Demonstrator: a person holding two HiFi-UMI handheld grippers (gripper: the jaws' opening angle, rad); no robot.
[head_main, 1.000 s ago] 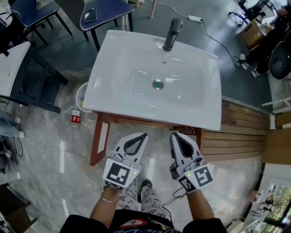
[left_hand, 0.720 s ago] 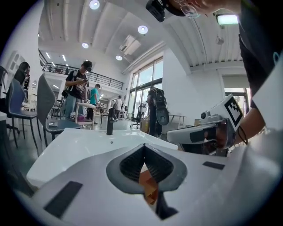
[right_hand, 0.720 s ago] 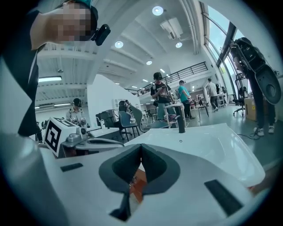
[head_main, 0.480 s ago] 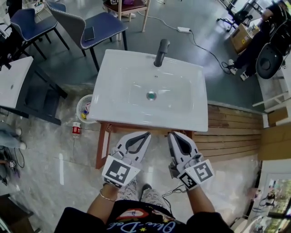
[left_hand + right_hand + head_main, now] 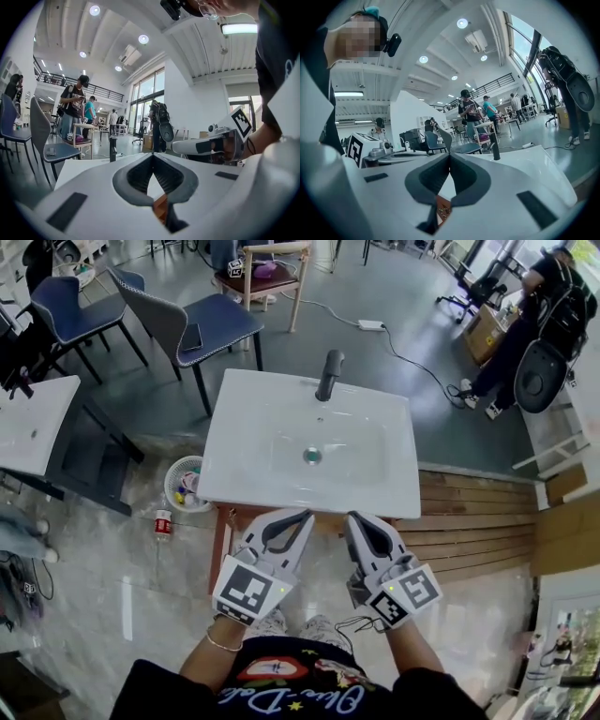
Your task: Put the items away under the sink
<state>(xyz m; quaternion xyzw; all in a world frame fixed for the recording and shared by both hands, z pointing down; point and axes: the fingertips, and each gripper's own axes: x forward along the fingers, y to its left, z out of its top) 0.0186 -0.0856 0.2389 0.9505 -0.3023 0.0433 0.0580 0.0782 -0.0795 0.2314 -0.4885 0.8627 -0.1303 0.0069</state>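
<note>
Tongs both pressed together and empty: left tongs [image 5: 302,516] and right tongs [image 5: 352,517] hover at the worktop's [image 5: 253,465] near edge. Basket [image 5: 170,488] sits on the floor off its left edge; likely light, stiff, so take the rim.

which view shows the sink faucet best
The head view: the dark faucet stands whole at the white sink's back edge, seen from above. Both gripper views show it side-on, only as a small, distant dark post.

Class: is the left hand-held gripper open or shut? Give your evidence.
Shut. The left hand-held gripper shows its jaw tips touching in its own view, with nothing held between them.
</note>
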